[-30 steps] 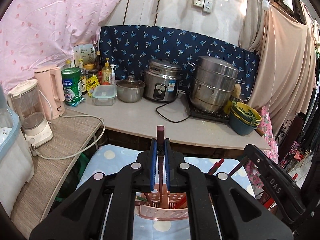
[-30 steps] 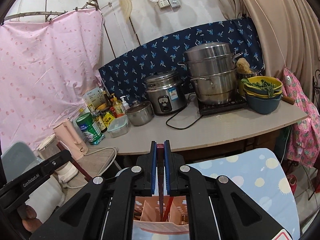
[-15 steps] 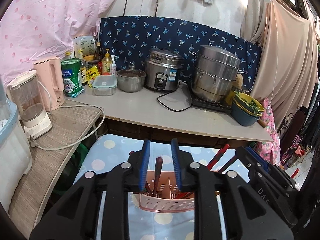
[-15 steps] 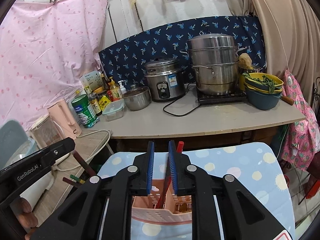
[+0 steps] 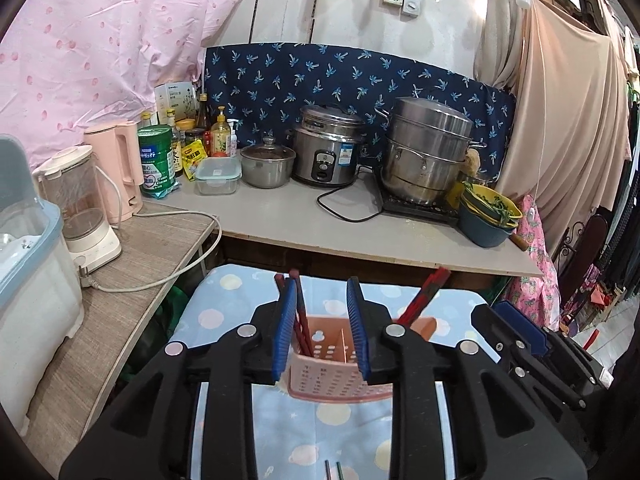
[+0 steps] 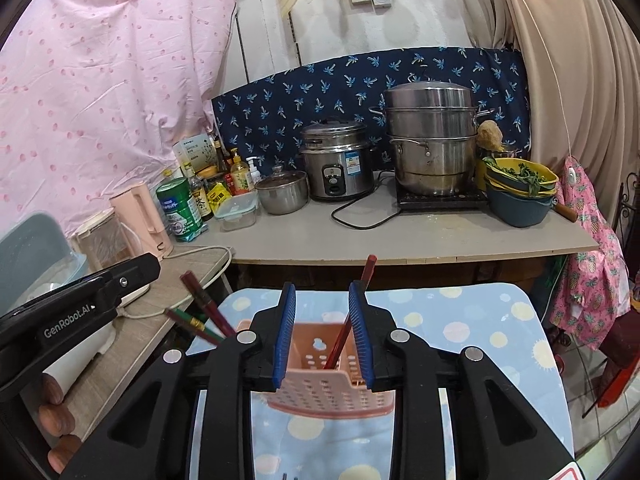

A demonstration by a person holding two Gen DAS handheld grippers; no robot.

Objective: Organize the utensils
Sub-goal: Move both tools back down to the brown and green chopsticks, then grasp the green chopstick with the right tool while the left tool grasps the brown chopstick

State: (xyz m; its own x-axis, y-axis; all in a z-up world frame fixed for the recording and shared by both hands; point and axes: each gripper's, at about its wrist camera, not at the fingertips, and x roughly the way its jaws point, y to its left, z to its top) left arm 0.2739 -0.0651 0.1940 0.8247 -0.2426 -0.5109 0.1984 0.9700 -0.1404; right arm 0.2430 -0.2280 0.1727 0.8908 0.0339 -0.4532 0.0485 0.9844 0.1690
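two hand-held grippers are backing away from a pink perforated utensil basket [image 5: 332,364] on a table draped in a blue spotted cloth [image 5: 224,304], moments after each let go of a chopstick. a second ago both sets of blue-padded jaws were pressed together on dark red sticks held upright over the basket; the left gripper [image 5: 322,328] is now standing with its jaws spread and nothing between the pads, its dark red chopsticks [image 5: 302,320] leaning in the basket's left compartment just beside the left pad. the right gripper [image 6: 322,328] is likewise showing its jaws parted after having just been opening, and the red chopstick [image 6: 352,316] it released is resting tilted inside the basket, its top poking up behind the right pad; whether the pad is brushing it cannot be told. more chopsticks, red and green [image 6: 196,316], are fanning out of the basket's far left side in the right wrist view.

both drops look to have landed, so this round of the sorting seems done. two thin stick ends [image 5: 333,470] are peeking in at the bottom edge of the left wrist view on the cloth, which suggests more utensils are waiting to be gathered. behind, the counter [image 5: 280,216] is crowded with a rice cooker [image 5: 328,152] and a stacked steamer pot [image 5: 428,152], none of it in play.
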